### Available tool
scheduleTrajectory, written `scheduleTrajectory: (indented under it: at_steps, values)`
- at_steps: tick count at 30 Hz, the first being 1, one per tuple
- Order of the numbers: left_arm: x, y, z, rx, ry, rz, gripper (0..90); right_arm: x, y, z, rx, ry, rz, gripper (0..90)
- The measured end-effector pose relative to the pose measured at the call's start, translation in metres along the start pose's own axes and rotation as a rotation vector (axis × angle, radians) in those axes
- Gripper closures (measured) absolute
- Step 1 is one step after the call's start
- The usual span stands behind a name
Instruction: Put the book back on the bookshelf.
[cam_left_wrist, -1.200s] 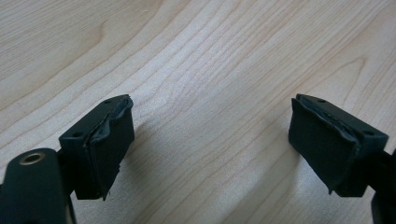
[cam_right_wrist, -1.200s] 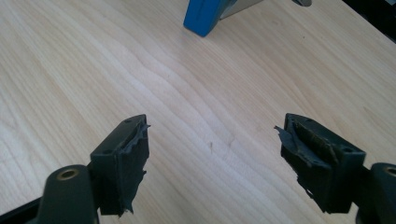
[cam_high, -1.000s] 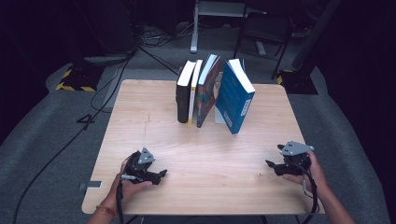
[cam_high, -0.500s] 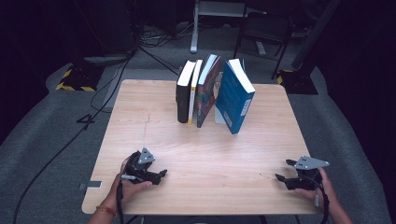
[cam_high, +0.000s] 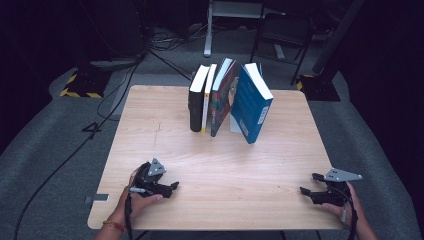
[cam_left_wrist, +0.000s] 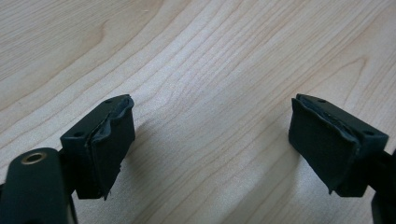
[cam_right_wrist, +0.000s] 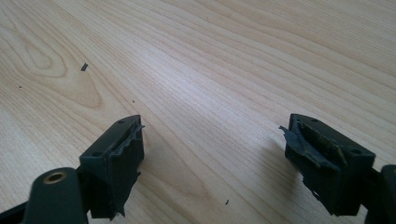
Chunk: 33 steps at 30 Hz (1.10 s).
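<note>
Several books stand in a row at the back middle of the wooden table (cam_high: 225, 165): a black one (cam_high: 195, 102), a thin white one (cam_high: 206, 97), a colourful one (cam_high: 222, 97) leaning, and a blue one (cam_high: 251, 105) tilted against it. My left gripper (cam_high: 172, 186) rests near the front left, open, with bare wood between its pads (cam_left_wrist: 212, 135). My right gripper (cam_high: 309, 183) lies low at the front right corner, open; its jaws have just been opening, with nothing between them (cam_right_wrist: 215, 154). Both grippers are far from the books.
Cables (cam_high: 105, 107) run across the grey floor left of the table. A metal stand (cam_high: 207, 30) and a chair (cam_high: 282, 30) are behind it. A small grey tag (cam_high: 99, 198) sticks out at the table's front left edge.
My right gripper has moved toward the table's near right corner and sunk lower. The left gripper and the books have stayed put.
</note>
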<state>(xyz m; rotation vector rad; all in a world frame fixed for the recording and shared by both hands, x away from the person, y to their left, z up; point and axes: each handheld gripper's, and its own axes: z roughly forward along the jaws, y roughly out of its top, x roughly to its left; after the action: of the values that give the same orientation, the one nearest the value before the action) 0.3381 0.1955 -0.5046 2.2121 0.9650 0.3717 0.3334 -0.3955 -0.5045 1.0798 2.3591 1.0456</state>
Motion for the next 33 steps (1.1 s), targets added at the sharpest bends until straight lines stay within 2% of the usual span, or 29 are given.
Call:
scheduleTrajectory:
  at_steps: [33]
  values:
    - [0.0011, 0.0006, 0.0009, -0.003, -0.006, 0.002, 14.4, 0.0004, -0.0002, -0.0002, -0.002, -0.003, -0.002, 20.1]
